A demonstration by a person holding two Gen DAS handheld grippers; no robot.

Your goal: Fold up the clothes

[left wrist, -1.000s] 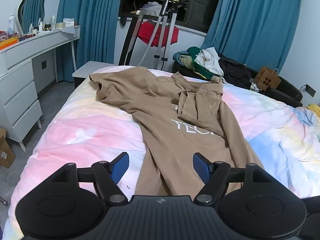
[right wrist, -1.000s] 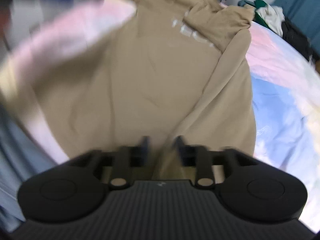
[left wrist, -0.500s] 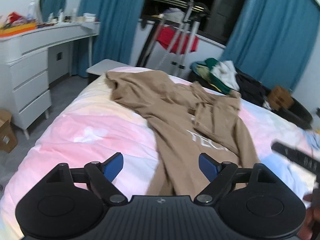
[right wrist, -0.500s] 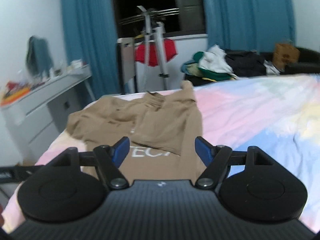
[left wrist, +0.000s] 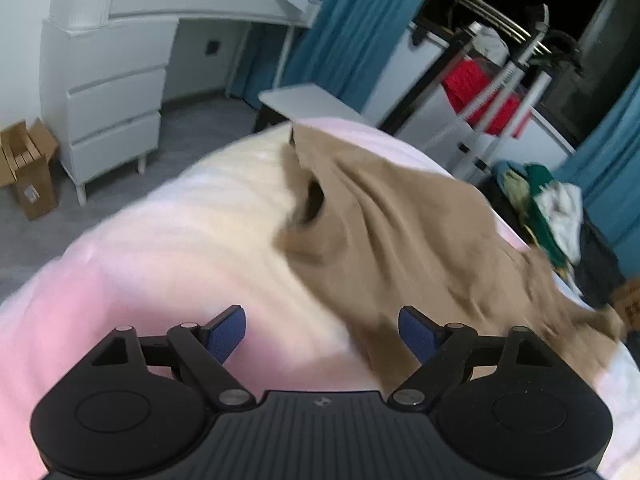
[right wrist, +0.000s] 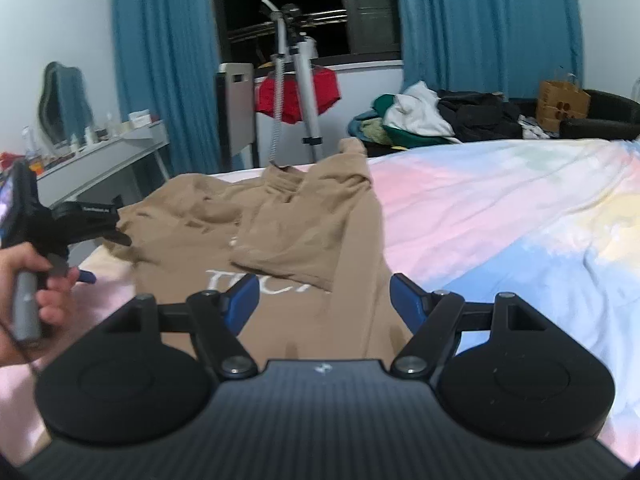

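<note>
A tan T-shirt with white lettering lies crumpled on the pastel bedspread, one sleeve folded over its chest. In the left wrist view the shirt lies ahead and to the right, its left sleeve opening facing me. My left gripper is open and empty just above the bedspread, near the shirt's left edge. It also shows in the right wrist view, held by a hand. My right gripper is open and empty above the shirt's lower part.
A white dresser and desk and a cardboard box stand left of the bed. A garment steamer stand with a red cloth and a pile of clothes lie behind the bed. Blue curtains cover the wall.
My left gripper has swung left and down toward the shirt's left sleeve. My right gripper released the shirt's hem a second ago, opened and rose, and now holds nearly still.
</note>
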